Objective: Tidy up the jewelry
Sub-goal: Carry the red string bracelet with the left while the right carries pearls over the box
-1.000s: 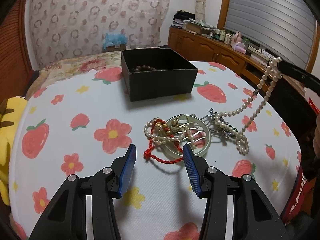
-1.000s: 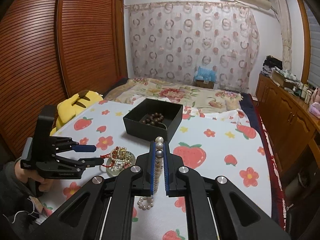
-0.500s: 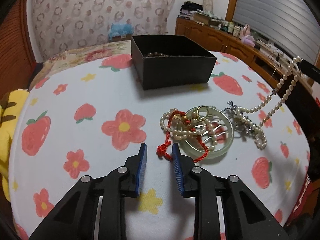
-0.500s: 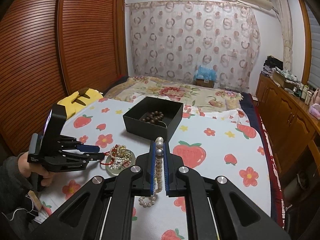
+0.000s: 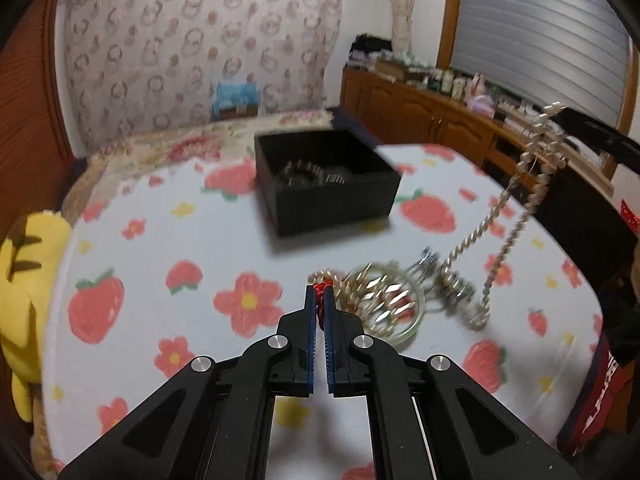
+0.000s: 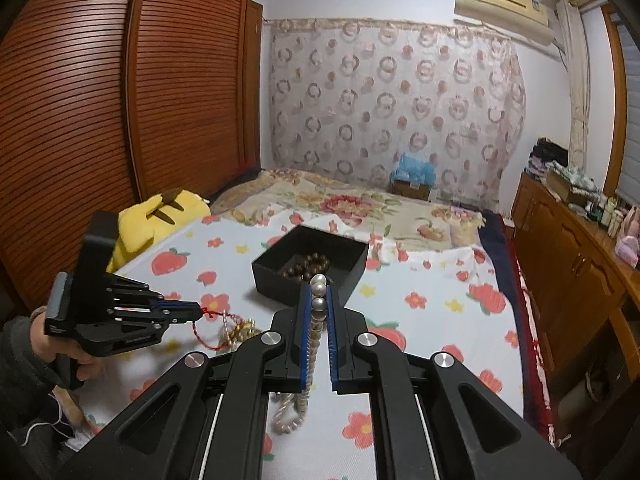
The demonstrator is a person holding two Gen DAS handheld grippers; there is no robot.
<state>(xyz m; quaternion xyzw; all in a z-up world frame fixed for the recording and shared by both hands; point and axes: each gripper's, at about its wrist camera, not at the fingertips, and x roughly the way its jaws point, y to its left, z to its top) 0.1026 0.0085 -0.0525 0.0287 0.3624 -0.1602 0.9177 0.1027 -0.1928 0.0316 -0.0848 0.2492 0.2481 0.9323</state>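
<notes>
Left gripper [image 5: 319,300] low centre, jaws closed on red cord [image 5: 320,289]; jaws just finished closing. Cord runs to jewelry pile in glass dish [image 5: 416,322] just right of fingertips. Pearl necklace [image 5: 502,236] hangs from right gripper [image 5: 592,136] at upper right edge, lower end beside dish. Black box [image 5: 332,208] beyond, dark bead bracelet [image 5: 304,174] inside. Strawberry-print cloth [image 5: 160,248] underneath. Frame motion-blurred.

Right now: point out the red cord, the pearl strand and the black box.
red cord [image 6: 200,326], right wrist view: on the loop hanging from the left gripper's tips.
pearl strand [image 6: 319,304], right wrist view: on a pearl between the right gripper's pads.
black box [image 5: 332,210], left wrist view: on its near outer wall.
</notes>
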